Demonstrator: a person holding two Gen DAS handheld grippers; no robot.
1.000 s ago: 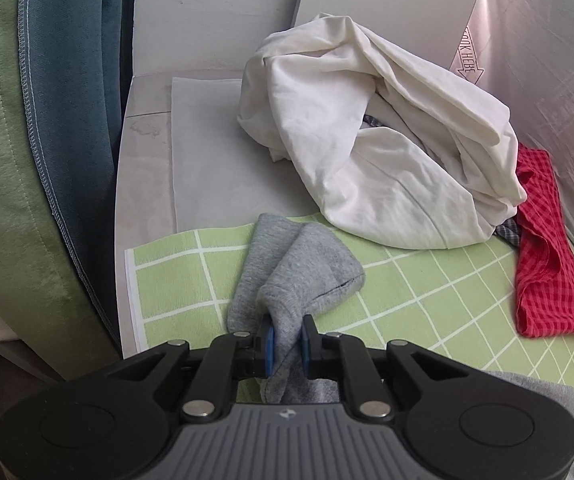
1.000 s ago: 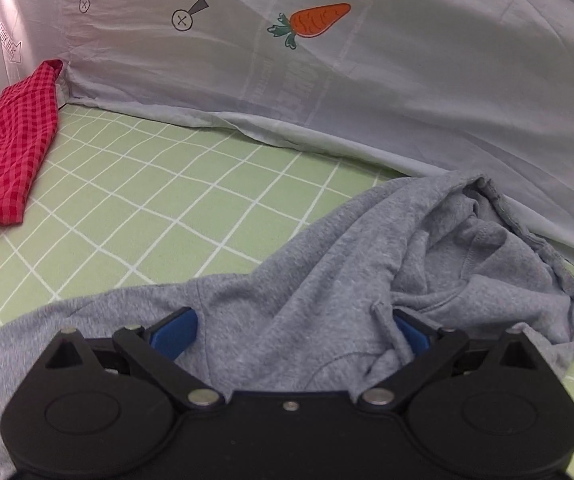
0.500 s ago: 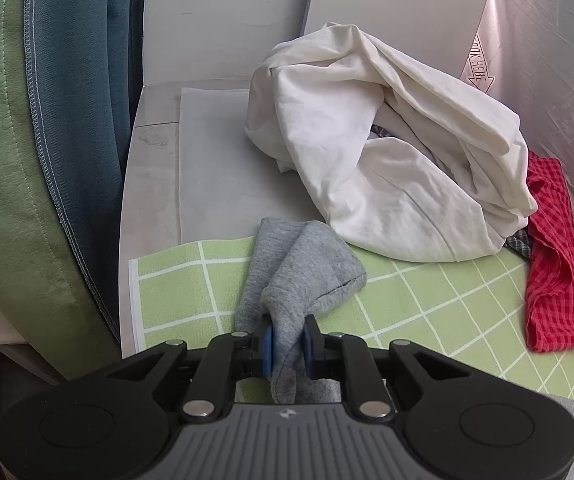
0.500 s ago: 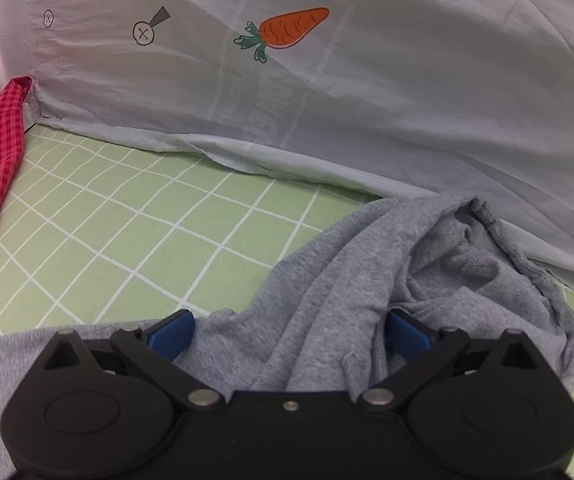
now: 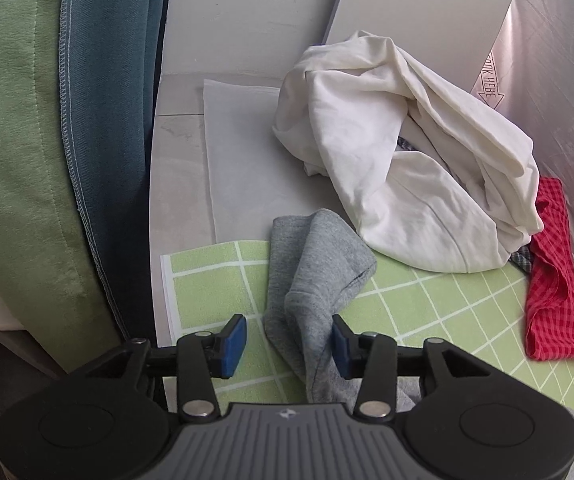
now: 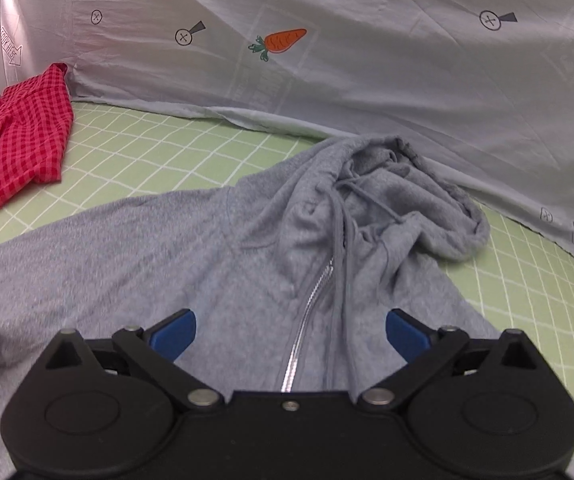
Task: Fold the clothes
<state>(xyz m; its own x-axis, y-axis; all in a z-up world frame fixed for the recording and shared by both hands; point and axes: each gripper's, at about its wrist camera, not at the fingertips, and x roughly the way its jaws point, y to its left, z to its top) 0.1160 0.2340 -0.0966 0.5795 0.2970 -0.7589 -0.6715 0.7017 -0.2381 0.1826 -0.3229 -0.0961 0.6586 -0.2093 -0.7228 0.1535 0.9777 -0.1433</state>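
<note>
A grey zip hoodie (image 6: pixel 215 256) lies front up on the green checked mat (image 6: pixel 155 160), its hood (image 6: pixel 419 208) bunched at the far side. My right gripper (image 6: pixel 289 332) is open above the hoodie's zip. In the left wrist view the hoodie's grey sleeve (image 5: pixel 319 276) lies crumpled on the mat (image 5: pixel 207 280). My left gripper (image 5: pixel 289 344) is open with the sleeve lying loose between its blue pads.
A heap of white cloth (image 5: pixel 399 160) sits behind the sleeve. A red checked garment (image 5: pixel 555 280) lies at the right, also showing in the right wrist view (image 6: pixel 15 136). A carrot-print sheet (image 6: pixel 367 60) hangs at the back. Green and blue curtains (image 5: pixel 47 120) hang at left.
My left gripper has opened and let go of the grey sleeve. My right gripper has drawn back and now looks over the hoodie's zip and hood.
</note>
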